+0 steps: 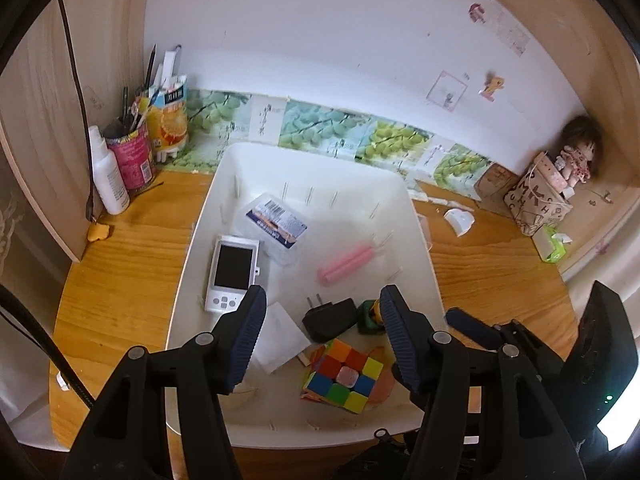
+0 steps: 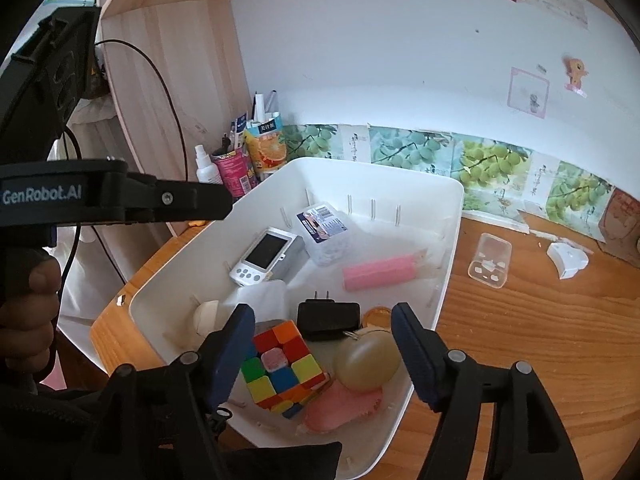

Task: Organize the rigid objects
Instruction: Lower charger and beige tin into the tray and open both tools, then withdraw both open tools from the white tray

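Observation:
A white bin (image 1: 424,240) (image 2: 452,216) on the wooden desk holds a colour cube (image 1: 342,376) (image 2: 282,372), a black plug adapter (image 1: 332,318) (image 2: 328,318), a white handheld device (image 1: 232,274) (image 2: 264,256), a clear labelled box (image 1: 276,224) (image 2: 324,228), a pink bar (image 1: 346,264) (image 2: 380,274), a yellowish egg-shaped object (image 2: 366,362) and a pink flat piece (image 2: 340,410). My left gripper (image 1: 322,340) is open and empty above the bin's near end. My right gripper (image 2: 324,356) is open and empty above the cube.
A spray bottle (image 1: 106,172), a pen can (image 1: 130,152) and a juice carton (image 1: 168,116) stand at the back left. A clear small case (image 2: 490,260) and a white piece (image 2: 566,258) lie on the desk right of the bin. A doll (image 1: 576,152) sits far right.

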### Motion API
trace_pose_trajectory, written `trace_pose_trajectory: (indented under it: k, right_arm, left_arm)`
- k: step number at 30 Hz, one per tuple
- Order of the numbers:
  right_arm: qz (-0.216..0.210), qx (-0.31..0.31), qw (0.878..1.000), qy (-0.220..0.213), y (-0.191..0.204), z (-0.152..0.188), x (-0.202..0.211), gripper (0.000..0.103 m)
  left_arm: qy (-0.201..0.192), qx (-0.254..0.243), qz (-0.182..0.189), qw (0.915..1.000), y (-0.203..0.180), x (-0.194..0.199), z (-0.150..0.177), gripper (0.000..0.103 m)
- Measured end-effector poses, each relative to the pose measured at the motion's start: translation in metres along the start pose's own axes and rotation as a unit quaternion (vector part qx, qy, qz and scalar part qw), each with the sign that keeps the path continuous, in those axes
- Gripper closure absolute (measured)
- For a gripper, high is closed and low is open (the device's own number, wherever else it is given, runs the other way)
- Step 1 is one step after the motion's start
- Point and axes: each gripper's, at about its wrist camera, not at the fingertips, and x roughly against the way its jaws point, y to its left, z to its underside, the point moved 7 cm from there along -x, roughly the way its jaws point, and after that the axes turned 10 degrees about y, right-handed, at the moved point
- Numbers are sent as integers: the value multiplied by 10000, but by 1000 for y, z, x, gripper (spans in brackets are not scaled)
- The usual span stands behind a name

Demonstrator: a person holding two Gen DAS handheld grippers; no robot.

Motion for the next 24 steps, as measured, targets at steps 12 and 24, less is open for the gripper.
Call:
trace_pose_trajectory:
  k: [12,24]
  right_arm:
    - [286,-216,9993,97,-27,9,8,23]
    - [772,-347,9961,233,-91,27,44,23]
  left_arm:
    - [191,-209,15,9996,-27,-15,-3,25]
    - [301,-374,287,9984,-99,-31,-9,23]
